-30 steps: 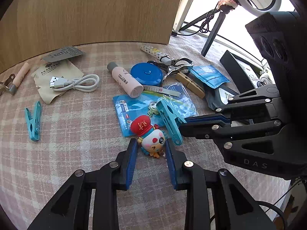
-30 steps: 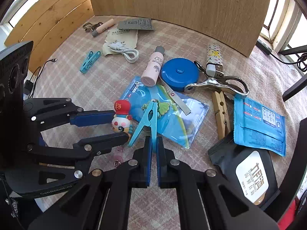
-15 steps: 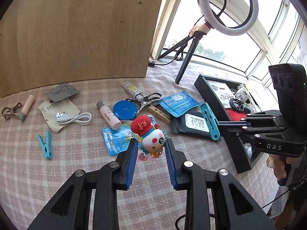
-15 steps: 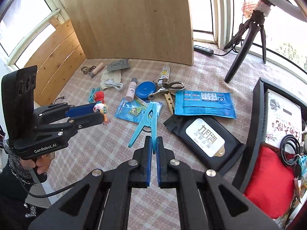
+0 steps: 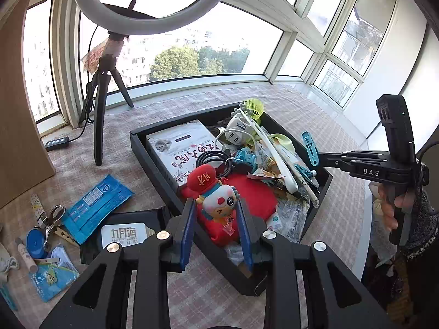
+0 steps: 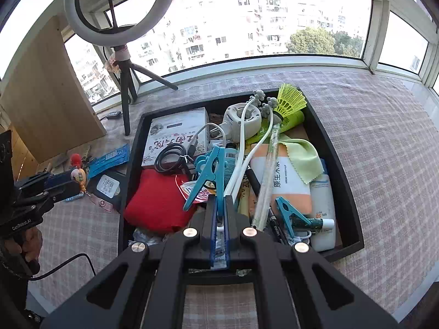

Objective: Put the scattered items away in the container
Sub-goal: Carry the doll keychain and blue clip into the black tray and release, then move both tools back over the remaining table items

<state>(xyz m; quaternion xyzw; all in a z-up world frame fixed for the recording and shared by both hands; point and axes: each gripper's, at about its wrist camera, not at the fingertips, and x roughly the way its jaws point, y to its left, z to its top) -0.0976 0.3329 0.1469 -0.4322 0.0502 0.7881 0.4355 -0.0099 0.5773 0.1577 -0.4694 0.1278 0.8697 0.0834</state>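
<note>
My left gripper (image 5: 216,227) is shut on a cartoon figure keychain (image 5: 215,194) with a red cap, held above the near left edge of the black tray (image 5: 153,164). My right gripper (image 6: 218,205) is shut on a teal clothespin (image 6: 211,171) and holds it over the tray's (image 6: 348,194) middle, above a red cloth (image 6: 159,203). The right gripper and its clothespin (image 5: 310,148) also show at the tray's far right in the left wrist view. The tray is full of several items: a book, cables, a shuttlecock, tubes.
On the checked tablecloth left of the tray lie a blue wipes packet (image 5: 96,205), a black wipes pack (image 5: 123,233), a blue tape measure (image 5: 35,244), a metal clip and other small items. A ring light tripod (image 5: 101,104) stands behind. A wooden board (image 6: 46,109) stands left.
Both grippers have swung from the scattered items to over the tray, the left carrying the keychain and the right carrying the teal clothespin.
</note>
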